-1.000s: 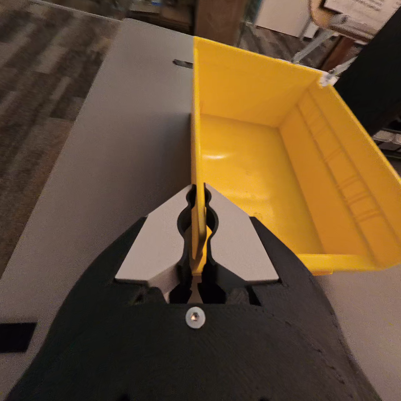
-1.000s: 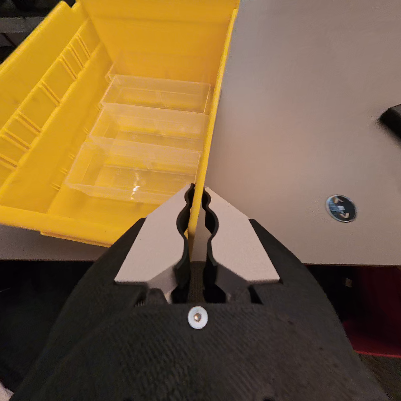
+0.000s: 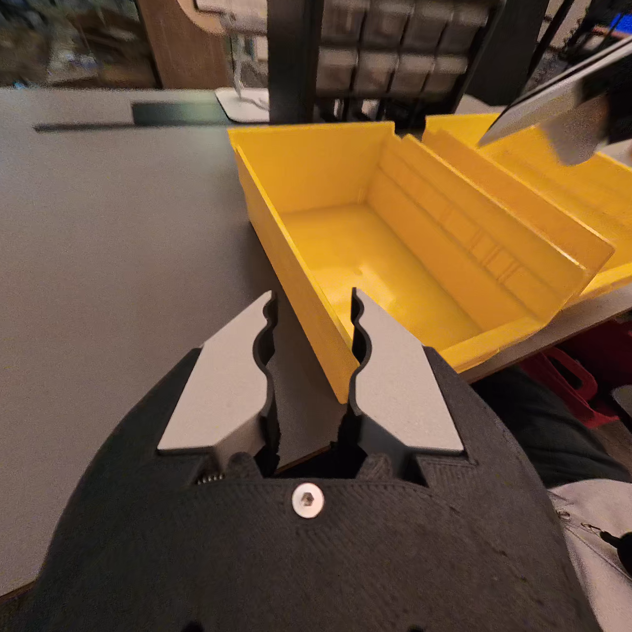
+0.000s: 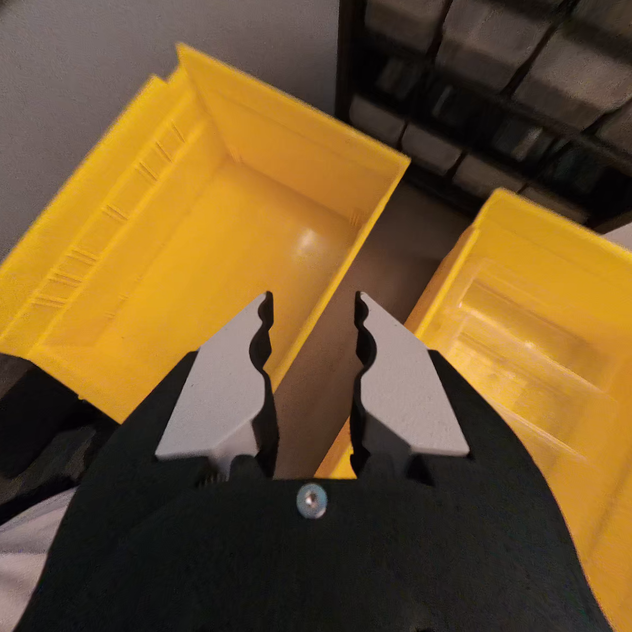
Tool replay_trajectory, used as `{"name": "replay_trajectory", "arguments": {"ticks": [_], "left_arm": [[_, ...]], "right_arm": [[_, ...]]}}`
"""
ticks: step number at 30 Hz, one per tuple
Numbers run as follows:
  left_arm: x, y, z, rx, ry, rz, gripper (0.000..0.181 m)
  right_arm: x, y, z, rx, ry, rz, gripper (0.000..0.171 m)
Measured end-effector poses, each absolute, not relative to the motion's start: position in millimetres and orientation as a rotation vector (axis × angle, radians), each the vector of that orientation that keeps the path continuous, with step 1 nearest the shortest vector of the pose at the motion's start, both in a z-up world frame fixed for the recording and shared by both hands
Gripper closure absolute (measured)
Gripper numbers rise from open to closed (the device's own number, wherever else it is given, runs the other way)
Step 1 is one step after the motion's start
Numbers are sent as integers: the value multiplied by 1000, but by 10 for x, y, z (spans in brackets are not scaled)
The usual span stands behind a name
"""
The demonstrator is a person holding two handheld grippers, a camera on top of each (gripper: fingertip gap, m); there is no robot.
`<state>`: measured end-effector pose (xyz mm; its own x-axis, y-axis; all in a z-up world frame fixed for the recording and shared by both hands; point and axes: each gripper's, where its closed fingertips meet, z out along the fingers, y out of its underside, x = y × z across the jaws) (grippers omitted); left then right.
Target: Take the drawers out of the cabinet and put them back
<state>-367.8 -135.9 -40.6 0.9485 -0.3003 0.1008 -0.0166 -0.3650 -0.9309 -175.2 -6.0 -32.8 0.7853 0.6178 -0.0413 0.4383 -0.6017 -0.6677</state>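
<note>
An empty yellow drawer [image 3: 393, 260] rests on the grey table [image 3: 119, 273], its near end over the table's front edge. My left gripper [image 3: 314, 294] is open, with the drawer's left wall between its fingers. A second yellow drawer [image 3: 567, 205] lies to the right. In the right wrist view it [image 4: 533, 342] holds clear plastic trays, and the empty drawer [image 4: 205, 246] is on the left. My right gripper [image 4: 313, 294] is open and empty above the gap between the two drawers. It also shows blurred in the left wrist view [image 3: 564, 133]. The black cabinet [image 3: 386, 54] with small grey drawers stands behind.
A black tape strip [image 3: 171, 113] and a white stand base [image 3: 242, 106] lie at the table's far side. A red object [image 3: 574, 390] sits below the front edge. Bare table [image 4: 345, 342] shows between the drawers. The cabinet [image 4: 496, 89] is close behind them.
Both grippers were shut on a wall of a yellow drawer. Both have opened and let go. The right gripper has shifted left, off the tray-filled drawer's right wall, to between the two drawers.
</note>
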Motion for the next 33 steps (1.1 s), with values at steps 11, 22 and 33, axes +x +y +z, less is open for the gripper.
{"name": "replay_trajectory", "arguments": {"ticks": [11,22,33], "left_arm": [[-3782,-1477,-111,-1834,274,-213,145],[-4047,-1669,394,-1772,170,-201,148],[-4027,-1438,848,-1636,1,-510,123]], "right_arm": [[-1867,-142,-1507,-2984,-767,411,150],[-2008,-193,-1175,-3085,-959,325,170],[-163,-36,952,-2828,-727,433,169]]}}
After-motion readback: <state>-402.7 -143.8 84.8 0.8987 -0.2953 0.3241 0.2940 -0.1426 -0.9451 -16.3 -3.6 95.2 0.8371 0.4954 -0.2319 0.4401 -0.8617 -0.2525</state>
